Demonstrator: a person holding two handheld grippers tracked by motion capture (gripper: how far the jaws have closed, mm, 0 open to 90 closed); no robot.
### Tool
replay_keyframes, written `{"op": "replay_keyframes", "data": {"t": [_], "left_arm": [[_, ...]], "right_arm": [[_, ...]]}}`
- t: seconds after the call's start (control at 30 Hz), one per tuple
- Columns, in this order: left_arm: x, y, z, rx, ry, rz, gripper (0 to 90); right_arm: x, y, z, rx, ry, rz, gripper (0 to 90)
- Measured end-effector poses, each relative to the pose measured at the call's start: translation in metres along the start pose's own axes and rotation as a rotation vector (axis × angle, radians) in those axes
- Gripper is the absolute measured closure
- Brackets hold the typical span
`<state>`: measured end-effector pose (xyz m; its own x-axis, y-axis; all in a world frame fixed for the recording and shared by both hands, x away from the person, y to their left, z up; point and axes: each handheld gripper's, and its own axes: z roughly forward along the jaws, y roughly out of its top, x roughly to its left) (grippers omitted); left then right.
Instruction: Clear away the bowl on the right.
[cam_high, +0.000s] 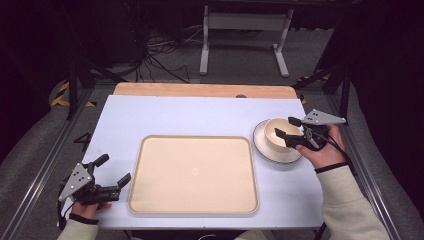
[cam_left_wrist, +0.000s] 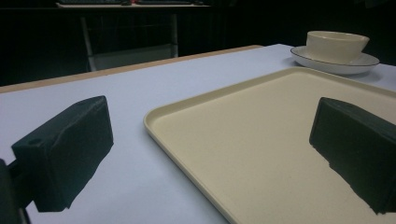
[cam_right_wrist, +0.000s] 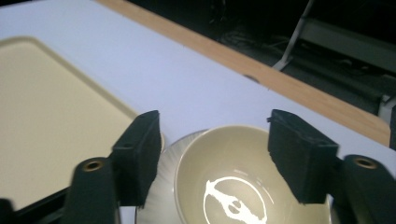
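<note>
**Right gripper poised over a bowl on its saucer**

Nearest, the left gripper (cam_high: 111, 181) rests with jaws spread and empty just beside the tray (cam_high: 150, 200). Farther right, the right gripper (cam_high: 287, 127) hangs over the bowl (cam_high: 271, 131) on the saucer (cam_high: 260, 145), jaws parted, holding nothing. A sound grasp would probably pinch one wall, not straddle the bowl. The tray offers open room; the table's right edge lies near.
</note>
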<state>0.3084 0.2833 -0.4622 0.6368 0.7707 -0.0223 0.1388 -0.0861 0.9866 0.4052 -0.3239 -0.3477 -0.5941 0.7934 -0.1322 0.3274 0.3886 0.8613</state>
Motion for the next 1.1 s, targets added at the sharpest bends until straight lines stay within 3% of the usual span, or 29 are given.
{"op": "replay_keyframes", "data": {"t": [0.1,0.13,0.3,0.9,1.1], "left_arm": [[0.000,0.000,0.000,0.000,0.000,0.001,0.2],[0.000,0.000,0.000,0.000,0.000,0.001,0.2],[0.000,0.000,0.000,0.000,-0.001,0.000,0.2],[0.000,0.000,0.000,0.001,-0.001,-0.002,0.2],[0.000,0.000,0.000,0.001,-0.001,-0.002,0.2]], "right_arm": [[0.001,0.000,0.002,0.042,0.015,-0.006,39.2],[0.002,0.000,0.006,0.095,0.020,-0.039,40.2],[0.003,-0.001,0.013,0.177,0.028,-0.073,42.4],[0.003,-0.006,0.035,0.387,0.082,-0.151,45.6],[0.005,-0.008,0.045,0.457,0.094,-0.192,51.3]]}}
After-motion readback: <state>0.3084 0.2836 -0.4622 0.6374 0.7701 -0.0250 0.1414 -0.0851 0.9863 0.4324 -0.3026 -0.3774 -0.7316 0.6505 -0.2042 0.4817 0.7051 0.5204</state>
